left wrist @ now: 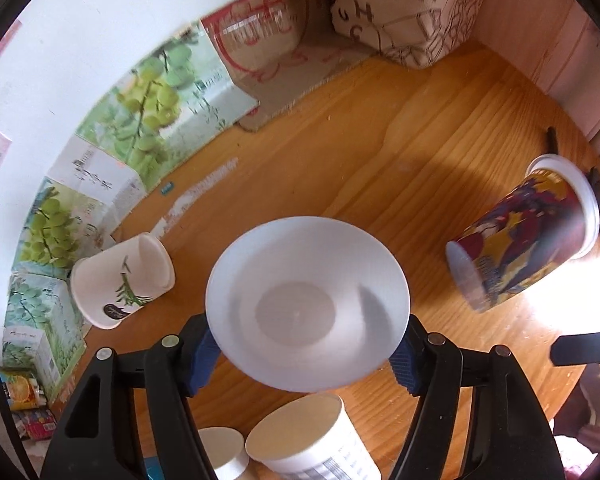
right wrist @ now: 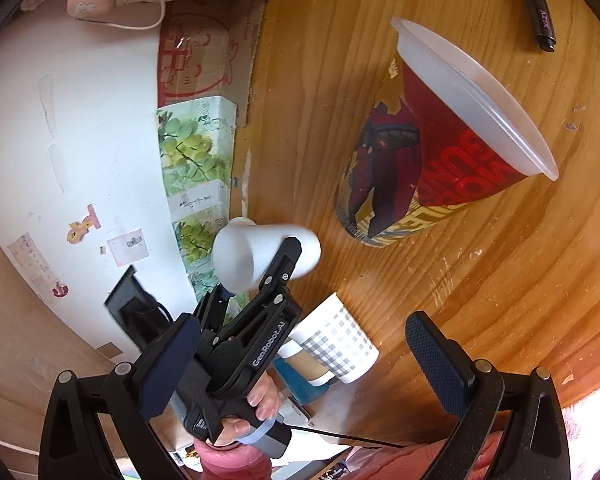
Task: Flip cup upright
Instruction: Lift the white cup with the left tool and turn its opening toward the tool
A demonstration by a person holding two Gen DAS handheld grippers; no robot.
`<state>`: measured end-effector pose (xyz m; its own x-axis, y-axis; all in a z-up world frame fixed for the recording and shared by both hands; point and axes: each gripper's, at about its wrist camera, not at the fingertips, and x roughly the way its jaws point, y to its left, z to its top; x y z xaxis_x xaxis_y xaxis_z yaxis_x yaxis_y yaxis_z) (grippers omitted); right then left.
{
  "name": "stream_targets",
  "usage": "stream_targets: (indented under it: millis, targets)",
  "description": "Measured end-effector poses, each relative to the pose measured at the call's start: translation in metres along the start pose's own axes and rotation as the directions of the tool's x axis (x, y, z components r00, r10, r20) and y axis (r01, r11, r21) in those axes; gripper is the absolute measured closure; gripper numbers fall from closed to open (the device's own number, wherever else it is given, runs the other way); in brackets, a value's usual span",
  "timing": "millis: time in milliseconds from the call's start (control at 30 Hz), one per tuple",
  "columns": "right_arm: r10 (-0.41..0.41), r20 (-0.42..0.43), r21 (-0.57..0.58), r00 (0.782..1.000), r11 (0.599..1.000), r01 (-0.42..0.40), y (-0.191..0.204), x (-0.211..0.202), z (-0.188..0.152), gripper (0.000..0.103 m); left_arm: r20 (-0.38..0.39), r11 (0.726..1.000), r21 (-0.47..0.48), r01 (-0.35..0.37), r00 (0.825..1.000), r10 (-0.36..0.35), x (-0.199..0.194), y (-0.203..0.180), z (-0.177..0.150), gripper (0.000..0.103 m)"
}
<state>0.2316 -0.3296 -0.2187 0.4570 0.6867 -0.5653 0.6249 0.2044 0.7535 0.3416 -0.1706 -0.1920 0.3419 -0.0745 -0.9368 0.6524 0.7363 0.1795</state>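
My left gripper (left wrist: 306, 354) is shut on a plain white cup (left wrist: 308, 304) and holds it above the wooden table (left wrist: 380, 152), its open mouth facing my camera. The right wrist view shows the same cup (right wrist: 260, 258) held in the air in the left gripper (right wrist: 256, 280). A red and yellow printed cup (right wrist: 428, 160) with a translucent rim lies on its side on the table; it also shows in the left wrist view (left wrist: 528, 236) at the right. My right gripper (right wrist: 304, 364) is open and empty, well short of the printed cup.
A white cup with a leaf print (left wrist: 120, 280) lies on its side at the left. A checked paper cup (left wrist: 312, 444) and a smaller cup (left wrist: 220, 452) stand near the front edge. Grape-print cartons (left wrist: 148, 100), cardboard (left wrist: 276, 56) and a patterned bag (left wrist: 404, 8) line the back. A pen (right wrist: 538, 12) lies far right.
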Motion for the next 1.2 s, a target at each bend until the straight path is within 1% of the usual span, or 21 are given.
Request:
stream_targets:
  millis: [233, 400, 600, 700, 767, 867, 967, 1000, 1100, 1200]
  targets:
    - [0.017, -0.014, -0.053, 1.0, 0.998, -0.018, 0.01, -0.01, -0.013, 0.0, 0.059, 1.0, -0.023, -0.018, 0.998, 0.02, -0.028, -0.008, -0.008, 0.03]
    - [0.028, -0.021, -0.084, 0.999, 0.996, -0.029, 0.013, -0.022, -0.027, 0.0, 0.104, 0.998, -0.05, -0.025, 0.994, 0.03, -0.055, -0.011, -0.021, 0.03]
    - [0.025, -0.005, -0.138, 1.0, 0.99, -0.026, 0.016, -0.042, -0.048, 0.0, 0.131, 0.996, -0.088, 0.002, 0.991, 0.009, -0.086, -0.018, -0.044, 0.03]
    - [0.008, 0.014, -0.172, 1.0, 0.985, -0.005, 0.015, -0.052, -0.059, 0.0, 0.14, 0.992, -0.121, 0.033, 0.99, -0.016, -0.099, -0.021, -0.059, 0.03]
    - [-0.016, 0.033, -0.2, 0.999, 0.979, 0.022, 0.012, -0.06, -0.069, 0.0, 0.146, 0.989, -0.141, 0.05, 0.989, -0.029, -0.107, -0.026, -0.071, 0.03]
    - [-0.046, 0.07, -0.242, 0.996, 0.968, 0.062, 0.007, -0.068, -0.081, 0.0, 0.158, 0.984, -0.168, 0.054, 0.987, -0.027, -0.117, -0.036, -0.09, 0.03]
    - [-0.08, 0.101, -0.279, 0.992, 0.954, 0.105, 0.0, -0.075, -0.094, 0.0, 0.159, 0.978, -0.195, 0.077, 0.986, -0.046, -0.124, -0.045, -0.111, 0.03]
    - [-0.081, 0.104, -0.292, 0.991, 0.95, 0.108, -0.002, -0.076, -0.097, 0.0, 0.16, 0.975, -0.204, 0.084, 0.986, -0.052, -0.126, -0.046, -0.116, 0.03]
    - [-0.097, 0.131, -0.353, 0.987, 0.925, 0.138, -0.009, -0.079, -0.11, 0.0, 0.15, 0.96, -0.254, 0.115, 0.986, -0.079, -0.13, -0.05, -0.134, 0.03]
    - [-0.105, 0.151, -0.414, 0.983, 0.896, 0.159, -0.014, -0.081, -0.121, 0.0, 0.143, 0.939, -0.307, 0.154, 0.983, -0.114, -0.131, -0.052, -0.15, 0.03]
